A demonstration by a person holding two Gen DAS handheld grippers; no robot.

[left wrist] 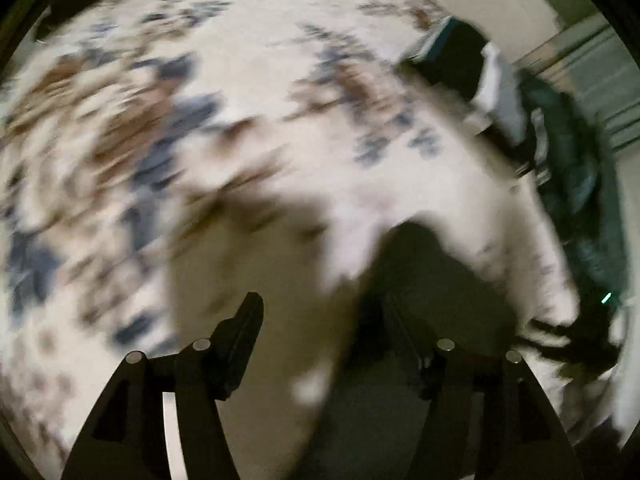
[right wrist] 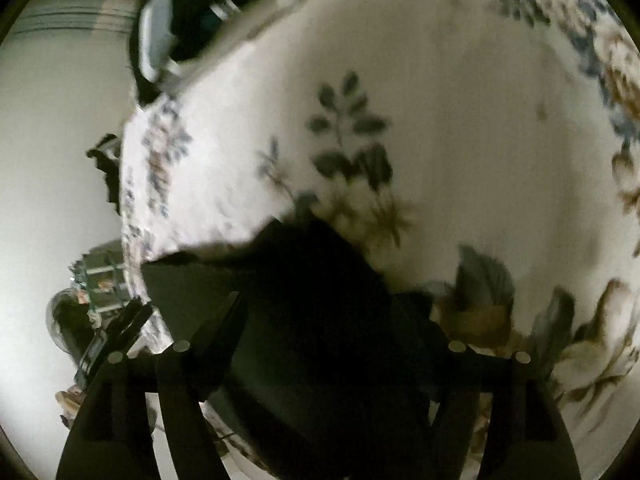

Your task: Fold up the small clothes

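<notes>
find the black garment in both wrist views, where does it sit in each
Left wrist view: the black garment lies low and right of centre, blurred, on the floral bedspread, reaching in between the fingers.
Right wrist view: the black garment fills the lower middle, between the fingers, on the floral bedspread.
Shared landmark: the pile of dark and white clothes at the bedspread's far edge.

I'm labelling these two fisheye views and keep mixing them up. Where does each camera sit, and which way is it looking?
Left wrist: on the left gripper, looking steeply down along its fingers at the floral bedspread; blurred.
Right wrist: on the right gripper, looking steeply down at a dark garment between its parted fingers.
Shared: the floral bedspread, the clothes pile at its edge, and probably the dark garment.
</notes>
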